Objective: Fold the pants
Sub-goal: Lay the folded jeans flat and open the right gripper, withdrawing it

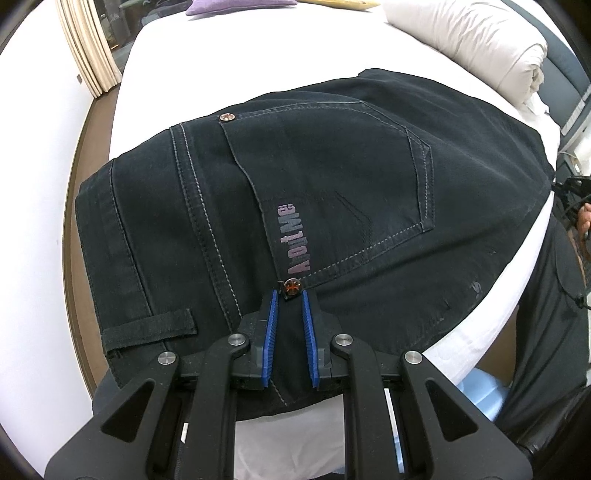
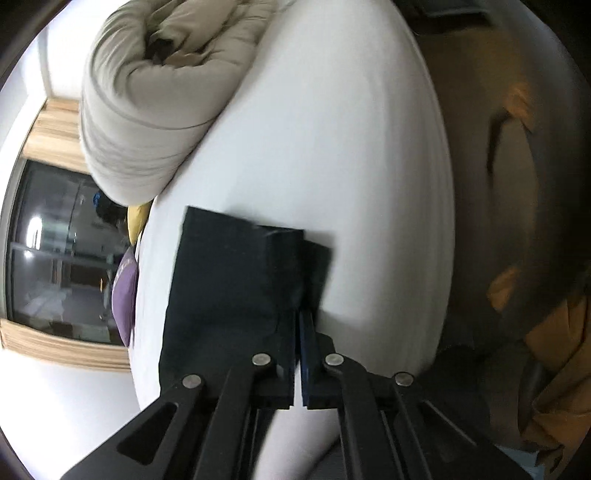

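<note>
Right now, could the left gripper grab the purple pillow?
Probably not. The left gripper is shut on the pants at the near edge of the bed, and the purple pillow lies at the far end, beyond the pants.

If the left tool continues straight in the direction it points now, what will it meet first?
Most likely the black denim pants themselves. The left tool points steeply down at them, its blue pads on either side of a fold of the fabric, just short of a copper rivet at the back pocket's corner. The white bed sheet lies underneath.
</note>
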{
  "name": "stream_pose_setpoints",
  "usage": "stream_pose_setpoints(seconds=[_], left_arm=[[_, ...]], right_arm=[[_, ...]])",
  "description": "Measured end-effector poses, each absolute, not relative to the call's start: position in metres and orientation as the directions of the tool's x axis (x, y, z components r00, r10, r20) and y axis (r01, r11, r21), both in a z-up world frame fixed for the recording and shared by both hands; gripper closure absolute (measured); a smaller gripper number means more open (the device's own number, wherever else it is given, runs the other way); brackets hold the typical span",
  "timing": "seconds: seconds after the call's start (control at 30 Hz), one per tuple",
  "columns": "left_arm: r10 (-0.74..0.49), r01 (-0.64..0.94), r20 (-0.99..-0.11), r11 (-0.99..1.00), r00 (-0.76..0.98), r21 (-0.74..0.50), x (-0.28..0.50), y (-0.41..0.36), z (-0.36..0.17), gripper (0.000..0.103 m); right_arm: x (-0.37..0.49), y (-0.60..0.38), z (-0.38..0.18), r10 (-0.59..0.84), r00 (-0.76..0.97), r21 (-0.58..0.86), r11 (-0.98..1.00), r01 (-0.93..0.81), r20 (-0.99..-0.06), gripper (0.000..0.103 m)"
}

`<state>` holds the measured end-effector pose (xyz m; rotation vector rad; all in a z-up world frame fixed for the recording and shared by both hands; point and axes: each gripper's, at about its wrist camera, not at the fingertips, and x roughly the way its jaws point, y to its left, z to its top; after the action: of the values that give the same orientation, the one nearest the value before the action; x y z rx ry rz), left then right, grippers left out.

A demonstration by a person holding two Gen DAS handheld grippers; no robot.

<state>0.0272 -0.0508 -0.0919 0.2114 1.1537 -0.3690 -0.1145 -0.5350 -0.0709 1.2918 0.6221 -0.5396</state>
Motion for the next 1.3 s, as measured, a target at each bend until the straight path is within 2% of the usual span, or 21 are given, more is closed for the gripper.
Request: stream_pose_setpoints(seconds=[0.1,0.13,0.17,0.27,0.3,0.37,0.4,0.53,0.63,0.7,0.77,0.8,0.83,0.9,0.97,1.1,1.13,1.2,1.23,1.27,1.3], left_arm=[[-0.174,0.392,-0.919,0.920,0.354,-0.024,0.027,-0.051,-0.092,0.089],[-0.175,0.389,-0.919,0.921,0.353,-0.026,0.027,-0.051,-0.092,0.089],[-0.175,0.387,-0.919,0.922,0.354,-0.027,0.027,-0.051,-0.091,0.089],[-0.173,0.384,-0.920,0.923,0.353,-0.026,0.027,-0.051,-0.091,0.089],[-0.172,0.385,-0.920,0.922,0.352,-0.025,0.028,-0.052,-0.091,0.089],[-0.170,0.392,-0.923,0.920,0.346,-0.022,0.028,-0.052,-0.090,0.089],[-0.169,0.391,-0.923,0.920,0.345,-0.022,0.029,-0.053,-0.090,0.089],[-0.156,0.383,-0.927,0.924,0.341,-0.015,0.031,-0.055,-0.090,0.089],[-0.143,0.377,-0.930,0.926,0.338,-0.005,0.033,-0.058,-0.091,0.089],[-0.136,0.376,-0.933,0.927,0.333,0.000,0.035,-0.060,-0.091,0.089],[-0.128,0.376,-0.935,0.927,0.329,0.006,0.038,-0.063,-0.091,0.089],[-0.124,0.377,-0.937,0.926,0.328,0.009,0.039,-0.065,-0.091,0.089],[-0.121,0.378,-0.937,0.926,0.326,0.012,0.040,-0.066,-0.091,0.089],[-0.116,0.379,-0.939,0.925,0.325,0.017,0.042,-0.069,-0.091,0.089],[-0.113,0.378,-0.939,0.925,0.326,0.020,0.042,-0.072,-0.091,0.089],[-0.107,0.379,-0.938,0.925,0.330,0.028,0.041,-0.076,-0.091,0.089],[-0.105,0.378,-0.938,0.925,0.331,0.030,0.040,-0.078,-0.090,0.089],[-0.101,0.380,-0.937,0.924,0.334,0.036,0.040,-0.080,-0.090,0.089],[-0.100,0.383,-0.937,0.923,0.336,0.039,0.039,-0.081,-0.090,0.089],[-0.101,0.384,-0.936,0.922,0.337,0.039,0.038,-0.081,-0.090,0.089],[-0.103,0.381,-0.936,0.924,0.337,0.035,0.037,-0.081,-0.089,0.089]], right_arm=[[-0.107,-0.525,-0.054,-0.057,0.677,0.641,0.272,0.718,-0.734,0.097],[-0.111,-0.521,-0.046,-0.080,0.637,0.588,0.307,0.748,-0.767,0.089],[-0.109,-0.520,-0.037,-0.109,0.602,0.542,0.329,0.773,-0.791,0.073],[-0.098,-0.517,0.004,-0.225,0.604,0.481,0.425,0.767,-0.764,0.050],[-0.086,-0.521,0.018,-0.218,0.639,0.479,0.497,0.723,-0.738,0.046],[-0.059,-0.532,0.030,-0.128,0.686,0.497,0.597,0.630,-0.716,0.016],[-0.044,-0.541,0.031,-0.063,0.695,0.505,0.641,0.578,-0.716,0.012],[0.016,-0.581,0.015,0.096,0.593,0.459,0.735,0.499,-0.799,0.012],[0.033,-0.604,-0.006,0.197,0.534,0.501,0.696,0.515,-0.823,0.039],[0.046,-0.611,-0.012,0.268,0.520,0.541,0.683,0.491,-0.811,0.041],[0.055,-0.609,-0.020,0.301,0.475,0.530,0.700,0.479,-0.827,0.060],[0.058,-0.608,-0.022,0.315,0.465,0.531,0.709,0.464,-0.827,0.064],[0.058,-0.606,-0.023,0.319,0.471,0.534,0.718,0.446,-0.822,0.074],[0.056,-0.602,-0.016,0.295,0.496,0.522,0.745,0.416,-0.817,0.079],[0.051,-0.601,-0.002,0.261,0.559,0.514,0.779,0.360,-0.787,0.093],[0.018,-0.580,0.046,0.185,0.794,0.494,0.854,0.162,-0.579,0.094],[0.014,-0.584,0.044,0.146,0.804,0.470,0.864,0.181,-0.576,0.093],[0.021,-0.600,0.014,0.051,0.698,0.404,0.844,0.352,-0.714,0.067],[0.024,-0.610,-0.010,-0.006,0.545,0.315,0.810,0.494,-0.839,0.049],[0.022,-0.613,-0.023,-0.047,0.450,0.242,0.790,0.563,-0.892,0.051],[0.015,-0.610,-0.022,-0.084,0.448,0.211,0.796,0.568,-0.890,0.051]])
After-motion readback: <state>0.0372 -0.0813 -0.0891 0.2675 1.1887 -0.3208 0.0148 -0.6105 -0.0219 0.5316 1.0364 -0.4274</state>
